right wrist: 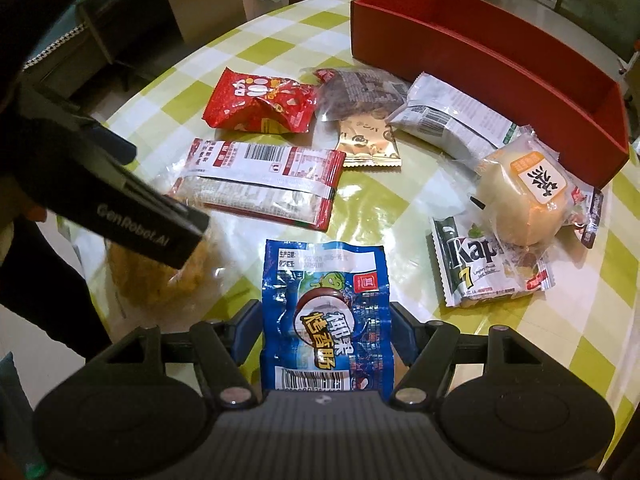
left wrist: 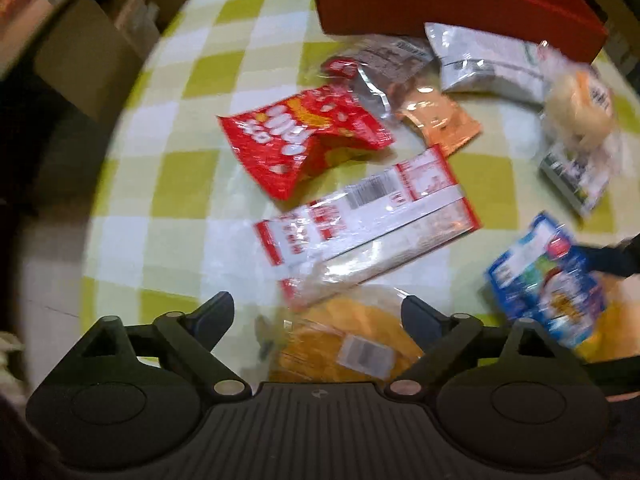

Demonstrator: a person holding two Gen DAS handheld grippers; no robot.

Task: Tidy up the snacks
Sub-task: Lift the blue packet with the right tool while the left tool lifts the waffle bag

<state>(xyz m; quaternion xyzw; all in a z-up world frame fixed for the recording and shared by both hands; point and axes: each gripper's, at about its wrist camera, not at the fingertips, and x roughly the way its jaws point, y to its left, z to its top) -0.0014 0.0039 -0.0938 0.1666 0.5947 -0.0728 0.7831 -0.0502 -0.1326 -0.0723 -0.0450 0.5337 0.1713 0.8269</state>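
Several snack packets lie on a green-checked table (right wrist: 372,204). My right gripper (right wrist: 324,320) is shut on a blue sausage packet (right wrist: 324,308), held just above the table; the packet also shows in the left wrist view (left wrist: 544,280). My left gripper (left wrist: 316,312) is open above a clear bag of yellow snack (left wrist: 348,340), fingers on either side of it. The left gripper body (right wrist: 120,200) hangs over that bag (right wrist: 160,276) in the right wrist view. A red box (right wrist: 500,64) stands open at the far side; it also shows in the left wrist view (left wrist: 440,4).
Between the grippers and the box lie a long red-and-white packet (right wrist: 260,180), a crumpled red bag (right wrist: 260,104), a dark clear bag (right wrist: 360,92), a gold sachet (right wrist: 368,144), a white pouch (right wrist: 452,120), a wrapped bun (right wrist: 524,196) and a Kopiko packet (right wrist: 480,268).
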